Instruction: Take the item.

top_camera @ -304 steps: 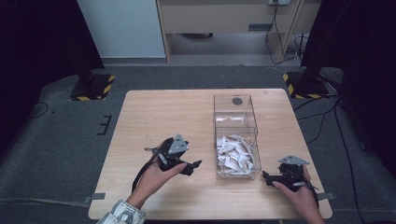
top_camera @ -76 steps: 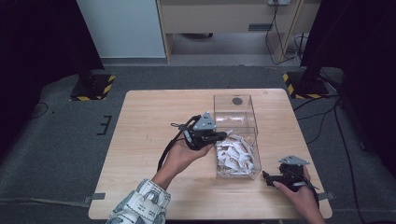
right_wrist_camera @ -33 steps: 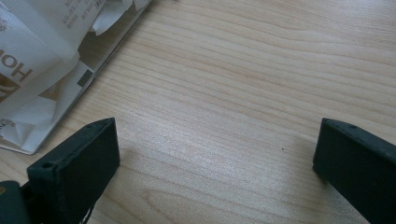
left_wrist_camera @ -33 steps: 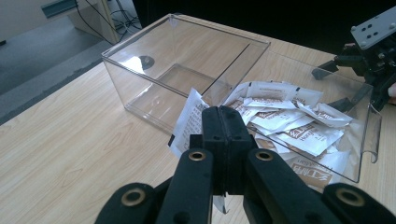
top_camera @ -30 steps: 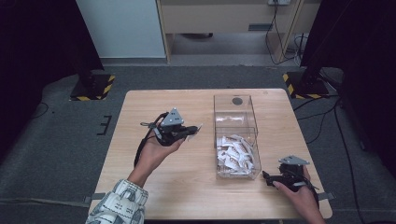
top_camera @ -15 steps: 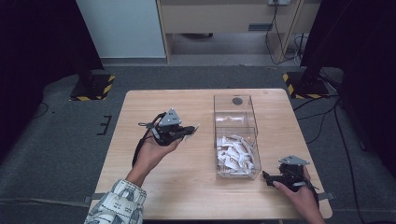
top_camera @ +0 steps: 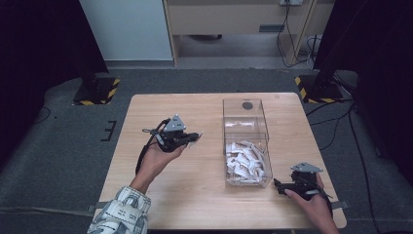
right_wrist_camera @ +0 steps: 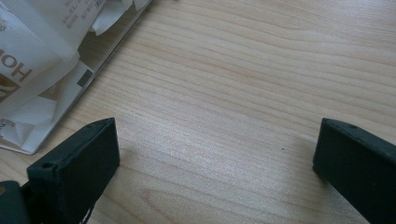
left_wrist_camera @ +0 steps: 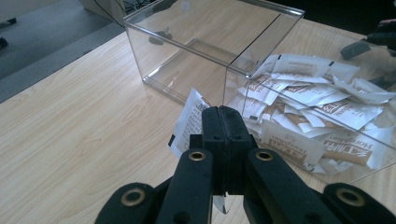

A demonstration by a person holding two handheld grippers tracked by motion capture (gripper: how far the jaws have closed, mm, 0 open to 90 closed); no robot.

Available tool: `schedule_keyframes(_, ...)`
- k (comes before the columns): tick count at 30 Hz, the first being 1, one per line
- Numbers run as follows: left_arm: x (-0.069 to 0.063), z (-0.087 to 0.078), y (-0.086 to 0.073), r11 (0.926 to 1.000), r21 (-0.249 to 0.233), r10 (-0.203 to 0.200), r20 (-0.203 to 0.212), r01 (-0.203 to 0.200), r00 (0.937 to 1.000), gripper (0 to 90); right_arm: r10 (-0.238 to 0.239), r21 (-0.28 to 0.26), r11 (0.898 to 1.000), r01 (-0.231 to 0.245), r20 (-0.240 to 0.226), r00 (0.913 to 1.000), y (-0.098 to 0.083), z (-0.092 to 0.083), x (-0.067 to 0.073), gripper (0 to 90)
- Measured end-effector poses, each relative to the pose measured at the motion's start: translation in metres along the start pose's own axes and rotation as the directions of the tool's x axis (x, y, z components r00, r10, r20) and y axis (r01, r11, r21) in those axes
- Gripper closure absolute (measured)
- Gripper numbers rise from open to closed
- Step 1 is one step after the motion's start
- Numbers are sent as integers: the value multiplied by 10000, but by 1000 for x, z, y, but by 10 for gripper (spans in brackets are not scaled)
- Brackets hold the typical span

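Pinching a white sachet (left_wrist_camera: pixel 189 122) by one end, the left gripper (top_camera: pixel 193 138) has its jaws fully closed on it above the bare table (top_camera: pixel 146 117), left of the clear box (top_camera: pixel 245 141) and apart from its wall. In the left gripper view the sachet stands nearly on edge, its long axis running up and away from the jaws toward the box, printed face (small dark text) turned to the left. The box has two compartments: the far one holds no packets, with a dark round spot at its far end, while the near one is heaped with white and tan sachets (top_camera: pixel 245 159) lying every way. The right gripper (top_camera: pixel 279 185) rests low on the table by the box's near right corner, jaws spread wide with nothing between them.
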State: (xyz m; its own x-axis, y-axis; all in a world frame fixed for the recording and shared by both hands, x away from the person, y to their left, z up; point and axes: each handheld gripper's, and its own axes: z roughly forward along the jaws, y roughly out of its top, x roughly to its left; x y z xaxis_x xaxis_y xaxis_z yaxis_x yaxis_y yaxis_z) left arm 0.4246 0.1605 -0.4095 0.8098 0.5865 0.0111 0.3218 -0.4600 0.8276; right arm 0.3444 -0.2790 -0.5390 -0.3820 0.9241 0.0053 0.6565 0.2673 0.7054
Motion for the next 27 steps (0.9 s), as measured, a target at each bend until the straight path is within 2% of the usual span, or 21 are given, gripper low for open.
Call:
schedule_keyframes(11,5,10,-11,9996,252,-155,-122,158,9998,898,2,-2,10000,-2,1,10000,0,0,0,7)
schedule_keyframes(20,8,14,-14,9991,350,-226,-202,232,9995,897,1,2,10000,-1,3,10000,0,0,0,7)
schedule_keyframes(27,9,23,-17,9975,635,-284,-239,298,9993,897,0,-1,10000,0,-7,10000,0,0,0,8)
